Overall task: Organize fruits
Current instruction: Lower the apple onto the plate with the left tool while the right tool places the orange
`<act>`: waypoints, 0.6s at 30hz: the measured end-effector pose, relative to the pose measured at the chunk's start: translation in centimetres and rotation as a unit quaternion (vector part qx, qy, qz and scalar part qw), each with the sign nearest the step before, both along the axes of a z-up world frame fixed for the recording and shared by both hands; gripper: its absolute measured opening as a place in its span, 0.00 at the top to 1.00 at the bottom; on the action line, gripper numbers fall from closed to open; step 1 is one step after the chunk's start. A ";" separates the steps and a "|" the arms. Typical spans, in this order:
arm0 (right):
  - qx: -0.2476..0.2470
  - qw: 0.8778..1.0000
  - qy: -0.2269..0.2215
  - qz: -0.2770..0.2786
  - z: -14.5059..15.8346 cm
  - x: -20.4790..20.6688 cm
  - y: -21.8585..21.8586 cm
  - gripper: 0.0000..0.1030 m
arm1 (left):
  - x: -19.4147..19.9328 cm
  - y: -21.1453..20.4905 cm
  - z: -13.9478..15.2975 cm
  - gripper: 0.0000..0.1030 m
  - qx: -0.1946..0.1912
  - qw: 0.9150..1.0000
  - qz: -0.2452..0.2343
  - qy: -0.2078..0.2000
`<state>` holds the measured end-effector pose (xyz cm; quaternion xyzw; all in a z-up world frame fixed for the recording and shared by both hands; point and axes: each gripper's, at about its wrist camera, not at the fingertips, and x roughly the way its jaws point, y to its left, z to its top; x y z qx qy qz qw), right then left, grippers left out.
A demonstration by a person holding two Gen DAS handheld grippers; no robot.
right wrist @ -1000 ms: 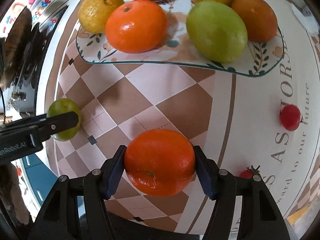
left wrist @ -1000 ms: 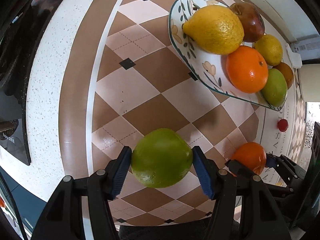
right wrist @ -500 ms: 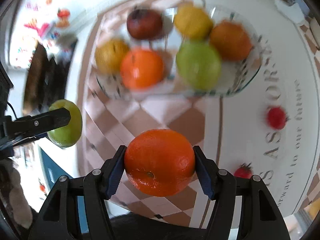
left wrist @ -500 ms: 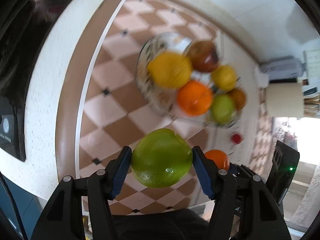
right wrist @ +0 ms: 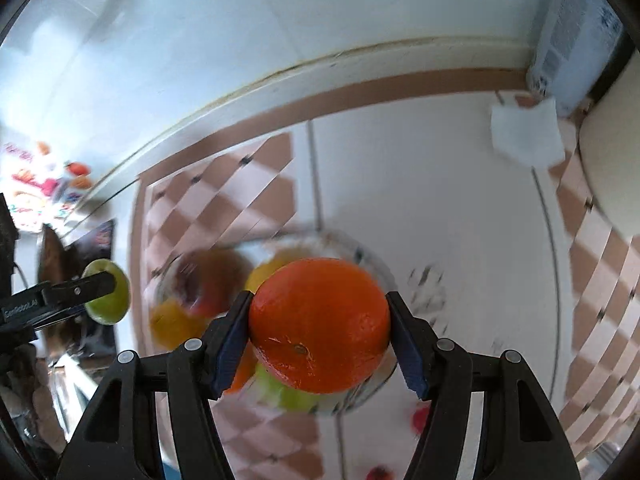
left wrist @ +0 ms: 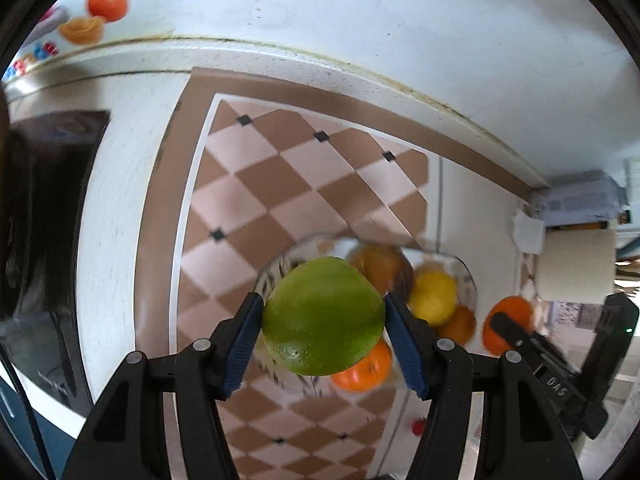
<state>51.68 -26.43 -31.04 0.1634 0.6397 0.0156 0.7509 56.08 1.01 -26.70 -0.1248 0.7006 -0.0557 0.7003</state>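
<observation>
My left gripper is shut on a green citrus fruit, held in the air over the patterned fruit plate. On the plate lie a yellow lemon, an orange and a dark brownish fruit. My right gripper is shut on an orange, also above the blurred plate. The left gripper with its green fruit shows at the left of the right wrist view. The right gripper's orange shows at the right of the left wrist view.
A checkered brown and pink mat covers the white counter against a white wall. Small red fruits lie on the counter nearer than the plate. A folded white paper and a beige cylinder stand at the right. A dark appliance is at the left.
Both grippers have risen and travelled toward the wall with their fruits, from in front of the plate to above it. The plate now sits under the held fruits; the grips are unchanged.
</observation>
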 end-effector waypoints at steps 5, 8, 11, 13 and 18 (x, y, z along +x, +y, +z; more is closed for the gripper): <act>-0.027 1.000 0.011 0.006 -1.8 3.3 -0.4 0.34 | 2.3 -1.3 -3.2 0.42 0.021 0.999 -0.015 0.028; -0.045 0.999 0.020 0.021 -2.7 4.0 0.2 0.34 | 2.8 -1.8 -4.6 0.42 0.031 0.998 -0.027 0.044; -0.046 0.998 0.036 0.025 -3.6 4.2 0.3 0.34 | 2.7 -2.1 -5.6 0.42 0.037 0.997 -0.033 0.060; -0.040 0.998 0.047 0.023 -4.3 4.3 0.2 0.34 | 2.5 -2.0 -6.1 0.42 0.031 0.996 -0.033 0.073; -0.029 0.997 0.061 0.022 -4.7 4.3 0.0 0.18 | 1.9 -1.4 -6.5 0.37 0.022 0.996 -0.025 0.078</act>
